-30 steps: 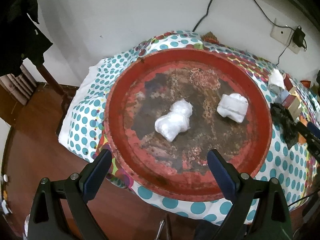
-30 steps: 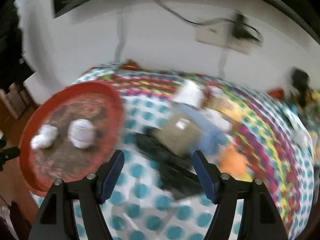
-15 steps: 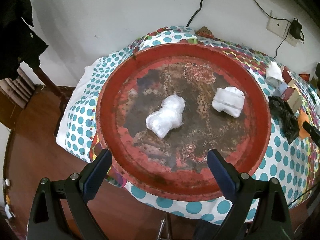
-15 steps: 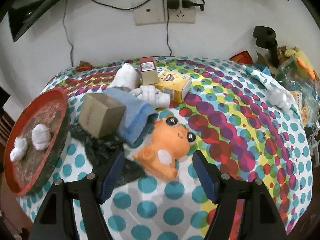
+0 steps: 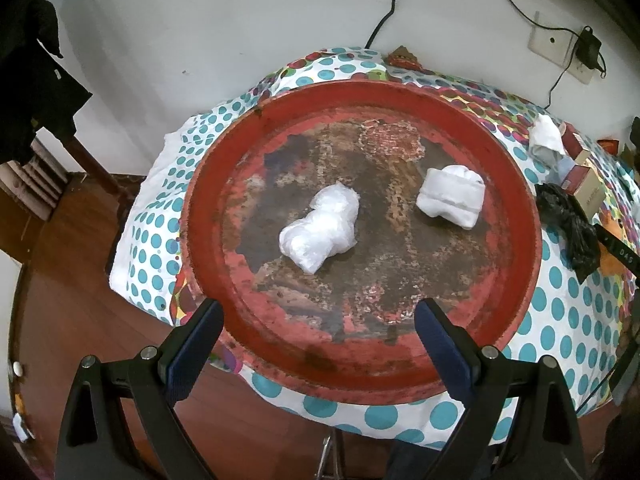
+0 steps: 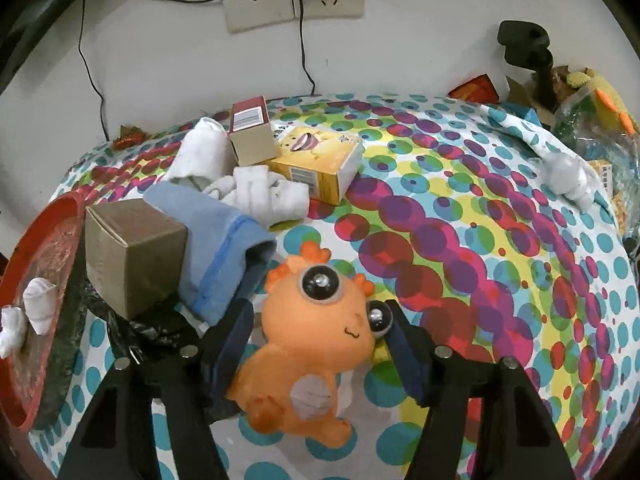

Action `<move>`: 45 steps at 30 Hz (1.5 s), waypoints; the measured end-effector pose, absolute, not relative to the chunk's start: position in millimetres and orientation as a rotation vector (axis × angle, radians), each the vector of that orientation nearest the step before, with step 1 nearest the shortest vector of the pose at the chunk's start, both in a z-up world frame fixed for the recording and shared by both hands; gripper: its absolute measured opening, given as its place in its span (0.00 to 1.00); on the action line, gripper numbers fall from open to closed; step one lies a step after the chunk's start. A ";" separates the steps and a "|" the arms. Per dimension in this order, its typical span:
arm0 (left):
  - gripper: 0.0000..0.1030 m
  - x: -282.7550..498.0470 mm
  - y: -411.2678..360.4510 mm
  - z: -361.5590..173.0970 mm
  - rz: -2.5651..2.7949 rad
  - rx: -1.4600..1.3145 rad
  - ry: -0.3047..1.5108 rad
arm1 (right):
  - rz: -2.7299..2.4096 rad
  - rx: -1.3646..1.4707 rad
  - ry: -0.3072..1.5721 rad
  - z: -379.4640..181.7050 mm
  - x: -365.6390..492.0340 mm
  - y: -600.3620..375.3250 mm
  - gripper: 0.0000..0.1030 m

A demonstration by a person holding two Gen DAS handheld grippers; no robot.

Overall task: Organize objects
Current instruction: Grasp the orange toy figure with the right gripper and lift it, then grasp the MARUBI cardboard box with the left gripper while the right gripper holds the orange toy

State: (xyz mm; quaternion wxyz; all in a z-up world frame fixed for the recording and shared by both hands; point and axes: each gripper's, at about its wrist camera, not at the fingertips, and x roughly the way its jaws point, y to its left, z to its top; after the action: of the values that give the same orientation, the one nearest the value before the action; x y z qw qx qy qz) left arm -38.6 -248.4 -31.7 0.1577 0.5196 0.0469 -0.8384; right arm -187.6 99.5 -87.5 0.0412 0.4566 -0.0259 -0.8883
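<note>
A worn red round tray [image 5: 520,280] lies on the dotted tablecloth and holds a crumpled clear plastic bag [image 5: 320,232] and a folded white sock bundle [image 5: 452,196]. My left gripper [image 5: 318,332] is open and empty at the tray's near rim. In the right wrist view an orange plush toy [image 6: 316,344] lies on the cloth between the open fingers of my right gripper [image 6: 320,344]; the fingers flank its head. The tray [image 6: 24,380] shows at the left edge there.
Behind the toy lie a brown cardboard box [image 6: 132,256], a blue cloth [image 6: 216,240], white socks [image 6: 260,192], a yellow box [image 6: 320,164], a small red-topped box [image 6: 252,132] and a black plastic bag [image 6: 160,332]. Clutter sits at the far right [image 6: 592,128]. Wall sockets with cables are behind.
My right gripper swung right from the tray side and came down over the orange plush toy, which now sits between its fingers. The left gripper pulled back slightly from the tray.
</note>
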 end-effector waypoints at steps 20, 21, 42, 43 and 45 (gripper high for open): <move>0.93 -53.7 -169.3 -32.0 -2.603 1.464 -0.043 | -2.923 1.262 0.274 -79.8 -202.2 160.7 0.53; 0.93 -57.3 -160.3 -31.2 -2.623 1.462 -0.060 | -2.915 1.261 0.268 -80.0 -203.3 162.6 0.53; 0.93 -158.5 -33.2 -53.1 -2.832 1.487 -0.211 | -2.856 1.274 0.125 -86.2 -208.9 172.5 0.54; 0.93 -161.5 -31.1 -52.6 -2.842 1.488 -0.211 | -2.856 1.278 0.122 -86.5 -209.2 172.1 0.54; 0.93 -168.3 -26.8 -52.1 -2.850 1.486 -0.213 | -2.849 1.284 0.110 -87.1 -209.9 172.6 0.54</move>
State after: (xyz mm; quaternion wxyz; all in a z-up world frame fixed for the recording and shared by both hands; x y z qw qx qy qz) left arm -168.3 -26.8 -52.1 -0.0396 0.4609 -0.0662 -0.8841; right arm -209.9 172.6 -87.1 0.0073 0.4107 0.0352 -0.9111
